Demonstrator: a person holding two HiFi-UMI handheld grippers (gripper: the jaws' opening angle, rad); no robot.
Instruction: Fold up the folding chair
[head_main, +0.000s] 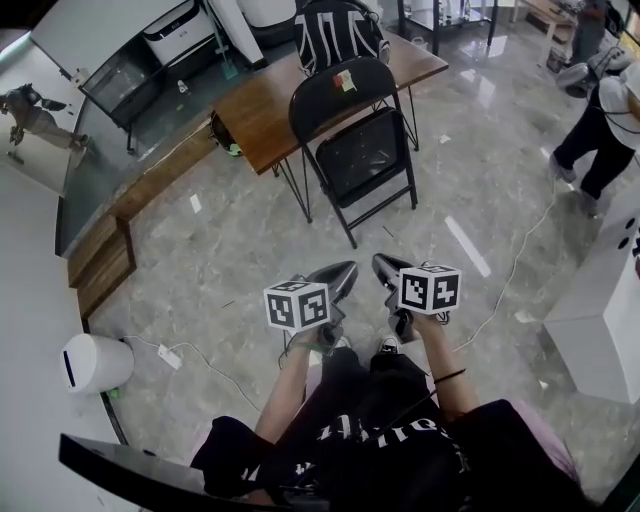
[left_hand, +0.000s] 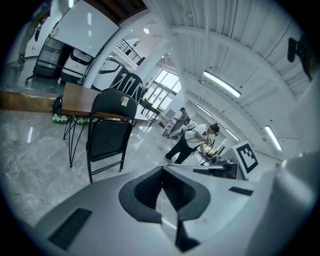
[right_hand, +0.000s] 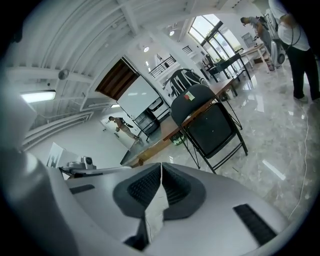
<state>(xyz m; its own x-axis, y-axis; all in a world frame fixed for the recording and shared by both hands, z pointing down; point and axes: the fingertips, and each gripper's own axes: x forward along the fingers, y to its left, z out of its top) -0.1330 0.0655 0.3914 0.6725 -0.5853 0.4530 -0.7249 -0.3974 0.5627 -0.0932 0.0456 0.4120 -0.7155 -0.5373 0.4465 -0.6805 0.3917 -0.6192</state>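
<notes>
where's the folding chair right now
The folding chair stands unfolded on the floor in the upper middle of the head view, its backrest toward the near edge of the wooden table.

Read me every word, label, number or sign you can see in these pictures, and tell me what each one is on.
No text here can be read.
Sticker on the folding chair backrest: too small to read.
White lettering on the person's dark top: creased and cut off, unreadable.
Cubes on the left gripper and right gripper: black-and-white square markers, no words.
</notes>
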